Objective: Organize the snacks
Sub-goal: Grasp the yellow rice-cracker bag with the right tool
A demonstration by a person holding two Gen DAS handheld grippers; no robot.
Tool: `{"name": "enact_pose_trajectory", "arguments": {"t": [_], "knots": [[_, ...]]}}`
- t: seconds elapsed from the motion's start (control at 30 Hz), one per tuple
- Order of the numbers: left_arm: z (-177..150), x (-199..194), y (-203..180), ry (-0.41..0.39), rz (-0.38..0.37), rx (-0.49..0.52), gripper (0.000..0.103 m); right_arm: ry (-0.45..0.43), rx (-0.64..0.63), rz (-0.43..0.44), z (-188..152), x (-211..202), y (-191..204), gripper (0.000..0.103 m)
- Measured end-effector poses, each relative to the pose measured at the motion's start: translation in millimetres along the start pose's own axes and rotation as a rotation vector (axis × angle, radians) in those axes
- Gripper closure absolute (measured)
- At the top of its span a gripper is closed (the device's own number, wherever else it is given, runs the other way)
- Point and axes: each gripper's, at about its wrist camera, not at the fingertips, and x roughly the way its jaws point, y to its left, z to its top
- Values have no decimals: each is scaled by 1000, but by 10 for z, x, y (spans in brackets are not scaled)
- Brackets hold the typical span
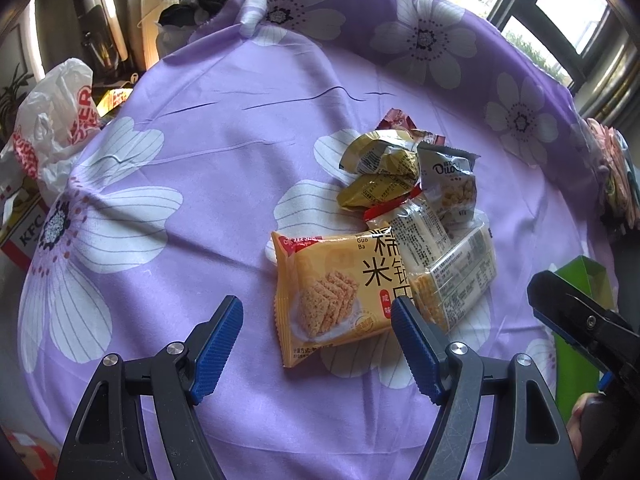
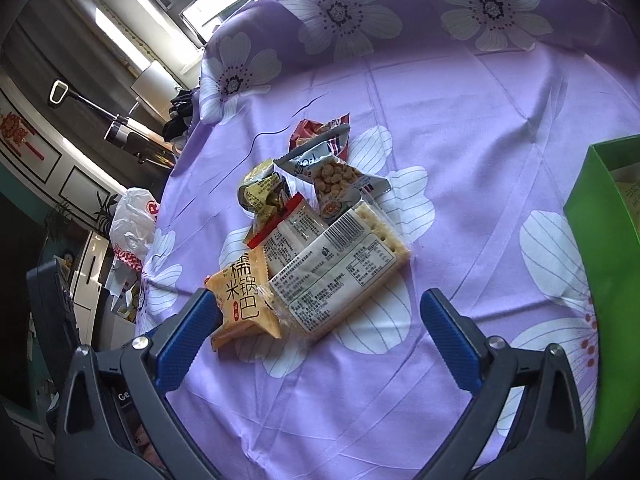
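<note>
1. Where the purple flowered cloth (image 1: 208, 152) covers the table, a small heap of snacks lies right of the middle in the left wrist view.
2. The left gripper (image 1: 316, 344) hangs just above the cloth with its blue-padded fingers (image 1: 218, 344) spread wide, holding nothing; the orange rice-cracker packet (image 1: 324, 292) lies flat between and just beyond the tips.
3. A clear cracker pack (image 1: 456, 276) with a printed label rests on the right edge of the orange packet, beside the left gripper's right finger.
4. A second clear pack with a red end (image 1: 420, 232) lies on the heap just behind it.
5. Farther back sit two crumpled gold wrappers (image 1: 380, 172), a grey pea-snack bag (image 1: 450, 184) and a red wrapper (image 1: 400, 120).
6. The right gripper (image 2: 320, 320) is also spread wide and holds nothing; its left finger sits near the orange packet's corner, though contact cannot be told.
7. A green box (image 2: 600, 240) stands open at the right edge of the cloth, well apart from the heap, with something pale inside.
8. A white plastic bag with red print (image 1: 56, 120) lies off the table's far left, above a KFC box (image 1: 24, 232).
</note>
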Motion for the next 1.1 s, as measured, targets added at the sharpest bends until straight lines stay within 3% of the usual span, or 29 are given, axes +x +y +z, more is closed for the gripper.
{"name": "enact_pose_trajectory", "arguments": {"t": [0.1, 0.23, 0.43, 0.53, 0.77, 0.9, 0.93, 1.1], "knots": [[6, 63, 40, 18, 13, -12, 26, 24, 12, 54, 59, 77, 78, 9], [18, 175, 112, 55, -1, -46, 26, 67, 12, 120, 140, 235, 237, 30], [27, 240, 135, 85, -65, -74, 26, 139, -25, 154, 84, 518, 443, 35], [25, 252, 142, 87, -74, -74, 26, 176, -30, 155, 78, 656, 473, 47], [22, 289, 31, 105, -117, -19, 28, 290, -17, 193, 25, 876, 573, 47], [28, 283, 7, 91, -139, -8, 43, 276, -1, 167, 25, 1002, 522, 51], [24, 267, 1, 83, -143, -12, 44, 276, 17, 188, 24, 1009, 503, 55], [-20, 43, -81, 12, -146, 25, 47, 208, -35, 219, 21, 796, 547, 55]]}}
